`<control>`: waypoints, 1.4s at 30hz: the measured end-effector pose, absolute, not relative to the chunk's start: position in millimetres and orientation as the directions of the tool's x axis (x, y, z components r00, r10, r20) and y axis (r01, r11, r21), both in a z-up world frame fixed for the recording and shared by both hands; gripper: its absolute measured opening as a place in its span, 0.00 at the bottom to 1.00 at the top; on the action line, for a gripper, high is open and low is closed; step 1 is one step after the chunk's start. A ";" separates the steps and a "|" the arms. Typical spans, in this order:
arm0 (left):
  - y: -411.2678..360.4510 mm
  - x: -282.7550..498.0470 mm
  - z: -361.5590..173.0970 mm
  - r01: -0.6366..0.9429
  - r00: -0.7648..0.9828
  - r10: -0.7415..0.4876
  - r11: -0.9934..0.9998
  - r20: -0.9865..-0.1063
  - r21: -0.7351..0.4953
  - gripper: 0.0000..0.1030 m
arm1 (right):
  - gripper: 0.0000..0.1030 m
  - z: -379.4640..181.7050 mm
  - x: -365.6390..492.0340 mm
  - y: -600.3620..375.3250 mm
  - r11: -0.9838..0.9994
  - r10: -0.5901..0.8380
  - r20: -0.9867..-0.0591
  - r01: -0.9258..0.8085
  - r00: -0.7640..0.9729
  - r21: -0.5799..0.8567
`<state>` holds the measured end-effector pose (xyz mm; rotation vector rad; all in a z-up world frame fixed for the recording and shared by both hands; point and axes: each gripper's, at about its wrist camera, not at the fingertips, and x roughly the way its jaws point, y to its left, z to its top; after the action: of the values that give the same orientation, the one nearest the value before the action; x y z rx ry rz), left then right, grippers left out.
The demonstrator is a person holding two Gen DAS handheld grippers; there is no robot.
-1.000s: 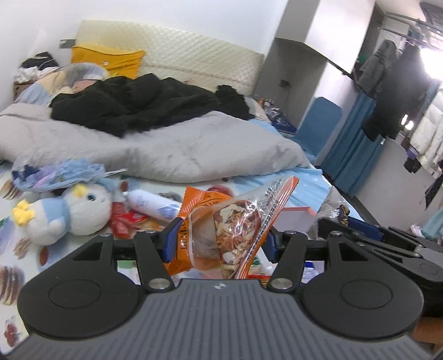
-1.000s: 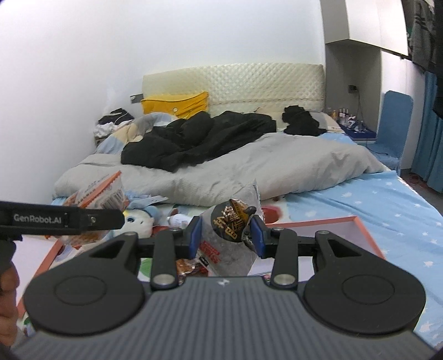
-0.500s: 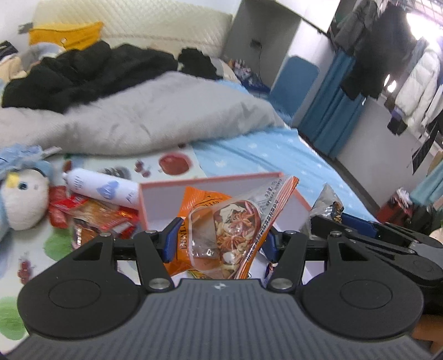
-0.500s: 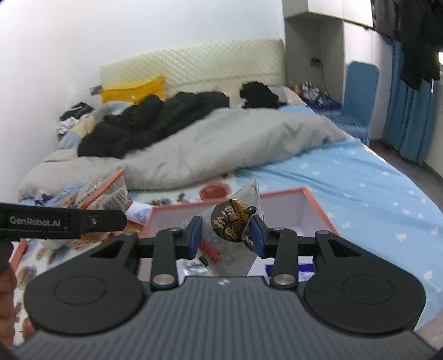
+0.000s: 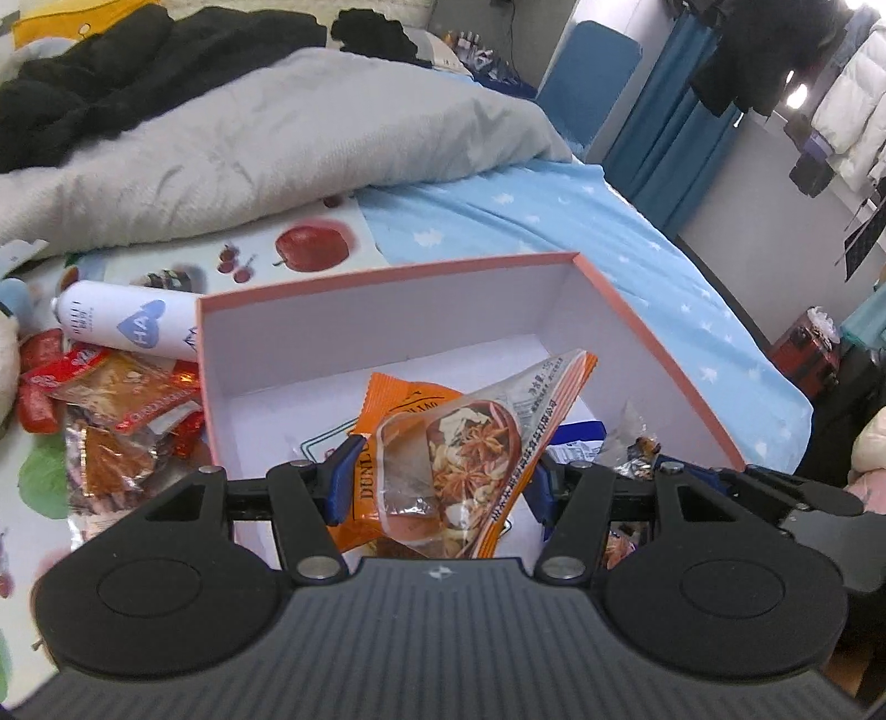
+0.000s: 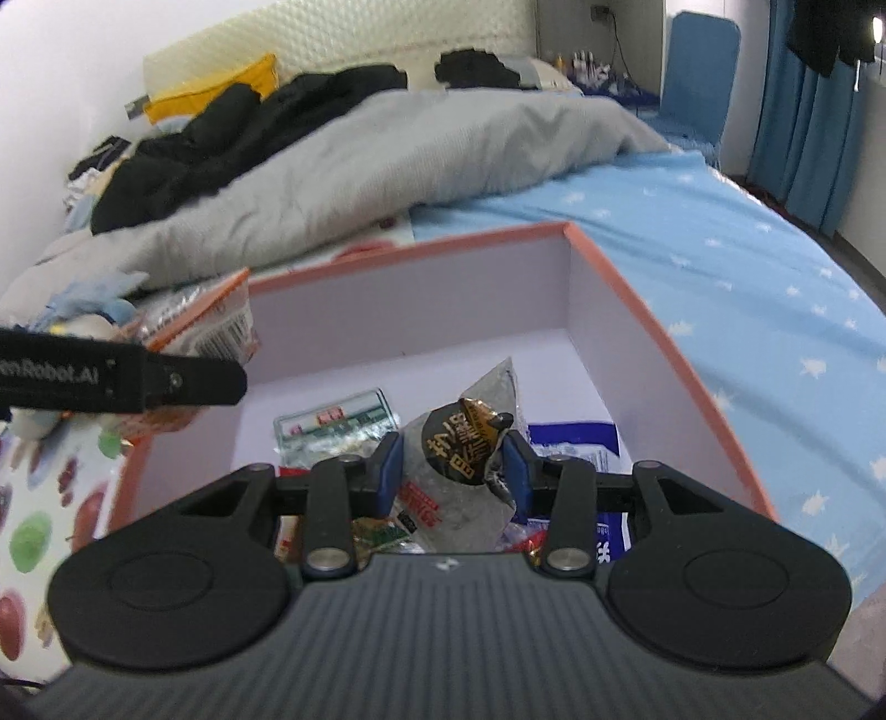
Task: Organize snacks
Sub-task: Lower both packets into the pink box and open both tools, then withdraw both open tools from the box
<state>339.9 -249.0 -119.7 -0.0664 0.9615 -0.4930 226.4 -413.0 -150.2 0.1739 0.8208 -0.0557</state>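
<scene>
The left gripper (image 5: 440,487) has its fingers (image 5: 340,476) pressed on two snack packs at once, an orange packet (image 5: 382,443) and, in front of it, a clear spice pouch (image 5: 470,448) showing star anise, both held above the near part of the open pink-rimmed box (image 5: 387,277). The right gripper (image 6: 451,471) has its fingers (image 6: 387,468) closed at a narrow gap on a crumpled silver snack pack (image 6: 462,443) with a dark round label, likewise over the box's near half. Below, on the box's white floor, lie a green-and-white packet (image 6: 332,423) towards the left wall and a blue-and-white packet (image 6: 576,443) towards the right wall. Outside the box's left wall, on the fruit-printed mat (image 5: 310,255) covering the bed, sits a heap of red and orange snack wrappers (image 5: 116,399), with a white spray can (image 5: 122,327) lying on its side just behind them. Past the box's far wall the light blue starred sheet (image 5: 554,221) runs to the bed's right edge, and beyond that a grey duvet (image 5: 277,133) is bunched up, black clothes (image 5: 138,66) piled on it towards the headboard (image 6: 360,39).
</scene>
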 end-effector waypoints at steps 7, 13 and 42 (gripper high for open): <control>-247.1 349.0 -128.2 0.380 0.451 -0.425 0.887 -0.785 -0.262 0.69 | 0.42 -161.6 231.8 -431.2 0.975 0.005 -0.751 0.164 0.660 0.151; -237.4 349.1 -122.6 0.342 0.458 -0.408 0.901 -0.790 -0.266 0.91 | 0.77 -158.2 230.0 -434.4 0.970 -0.024 -0.751 0.197 0.660 0.141; -122.2 217.2 17.9 0.309 0.717 -0.377 0.926 -0.586 -0.217 0.91 | 0.78 -34.9 140.7 -361.2 0.979 0.048 -0.493 0.056 0.869 0.194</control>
<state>217.2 -122.2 17.9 -0.1063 0.6714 -0.3806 140.7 -361.2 -34.9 0.2059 0.5191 -0.0041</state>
